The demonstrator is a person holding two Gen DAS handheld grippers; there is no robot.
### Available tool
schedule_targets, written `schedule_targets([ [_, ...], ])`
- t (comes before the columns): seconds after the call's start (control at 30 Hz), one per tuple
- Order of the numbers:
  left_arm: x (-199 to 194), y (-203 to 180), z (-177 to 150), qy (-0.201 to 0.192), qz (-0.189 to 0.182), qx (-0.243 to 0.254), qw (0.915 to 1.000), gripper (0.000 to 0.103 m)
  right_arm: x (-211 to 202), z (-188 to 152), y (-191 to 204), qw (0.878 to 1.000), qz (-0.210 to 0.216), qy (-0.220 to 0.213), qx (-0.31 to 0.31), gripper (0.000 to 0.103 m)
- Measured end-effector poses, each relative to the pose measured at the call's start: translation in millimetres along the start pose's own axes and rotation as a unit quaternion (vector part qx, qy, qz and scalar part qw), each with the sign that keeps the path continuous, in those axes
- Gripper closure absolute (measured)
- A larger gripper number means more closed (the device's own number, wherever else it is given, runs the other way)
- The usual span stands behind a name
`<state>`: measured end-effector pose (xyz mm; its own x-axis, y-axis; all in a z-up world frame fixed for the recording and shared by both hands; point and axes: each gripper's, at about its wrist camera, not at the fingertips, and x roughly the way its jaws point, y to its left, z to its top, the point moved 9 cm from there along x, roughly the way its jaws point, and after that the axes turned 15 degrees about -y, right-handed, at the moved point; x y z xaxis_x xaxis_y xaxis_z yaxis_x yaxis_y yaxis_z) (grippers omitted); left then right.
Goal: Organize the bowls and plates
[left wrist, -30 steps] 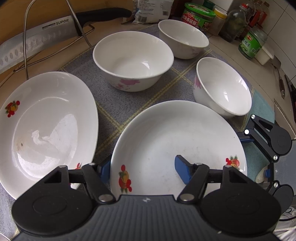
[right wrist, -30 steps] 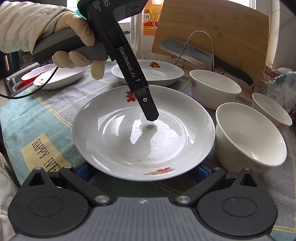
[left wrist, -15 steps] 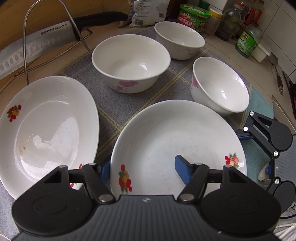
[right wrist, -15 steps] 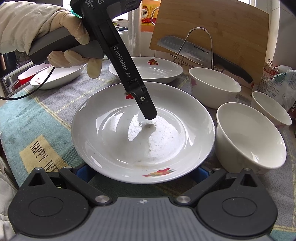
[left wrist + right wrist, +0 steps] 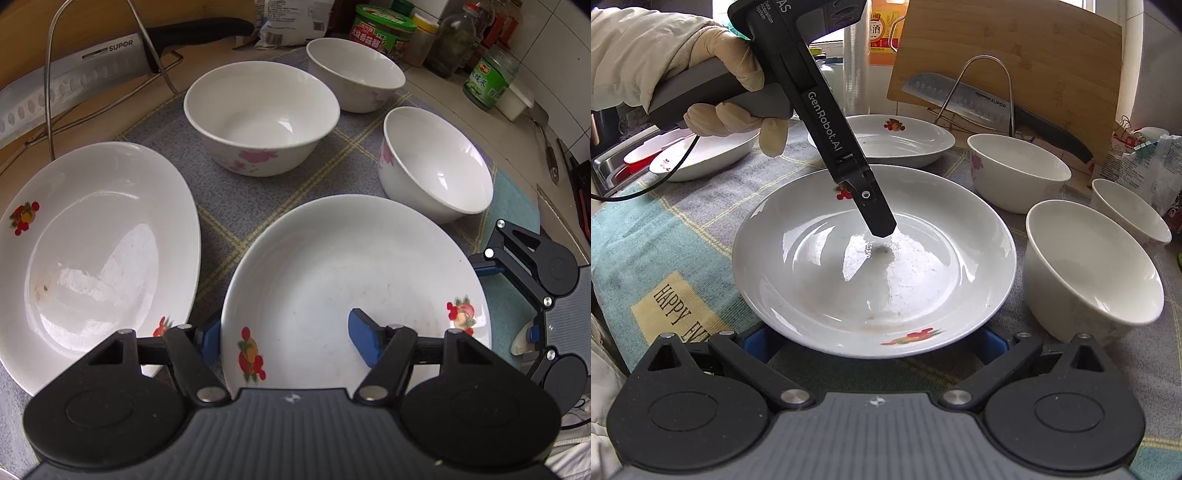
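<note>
A white plate (image 5: 351,280) with fruit prints lies on the checked cloth (image 5: 229,206). My left gripper (image 5: 286,336) is shut across its rim, one blue pad outside and one pad (image 5: 364,343) inside the well; from the right wrist view that inner finger (image 5: 877,218) dips into the plate (image 5: 831,280). My right gripper (image 5: 875,343) stands open, its fingers spread wide at the plate's opposite rim, and shows at the right (image 5: 506,299). A second plate (image 5: 92,240) lies beside it. Three white bowls (image 5: 258,114), (image 5: 354,74), (image 5: 436,170) stand behind.
A knife (image 5: 960,99) rests on a wire rack against a wooden cutting board (image 5: 1015,48). Jars (image 5: 487,81) and packets line the back of the counter. Another white dish (image 5: 713,155) sits far left beside a steel tray. A gloved hand (image 5: 731,81) holds the left gripper.
</note>
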<state>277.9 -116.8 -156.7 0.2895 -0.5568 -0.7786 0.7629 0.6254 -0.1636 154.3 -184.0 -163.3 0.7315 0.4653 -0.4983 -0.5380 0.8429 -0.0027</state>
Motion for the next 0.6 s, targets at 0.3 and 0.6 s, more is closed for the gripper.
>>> schedule_targets([
  [0.3,2.8,-2.7,3.4,0.004,-0.005,0.011,0.9999,0.035,0.7,1.4,1.7,1.000,0.003,0.009,-0.008,0.000],
  [0.6,-5.4,-5.4,-1.3,-0.001,0.000,0.017,0.9999,0.035,0.6,2.6,6.3,1.000,-0.003,0.018,-0.019,0.000],
])
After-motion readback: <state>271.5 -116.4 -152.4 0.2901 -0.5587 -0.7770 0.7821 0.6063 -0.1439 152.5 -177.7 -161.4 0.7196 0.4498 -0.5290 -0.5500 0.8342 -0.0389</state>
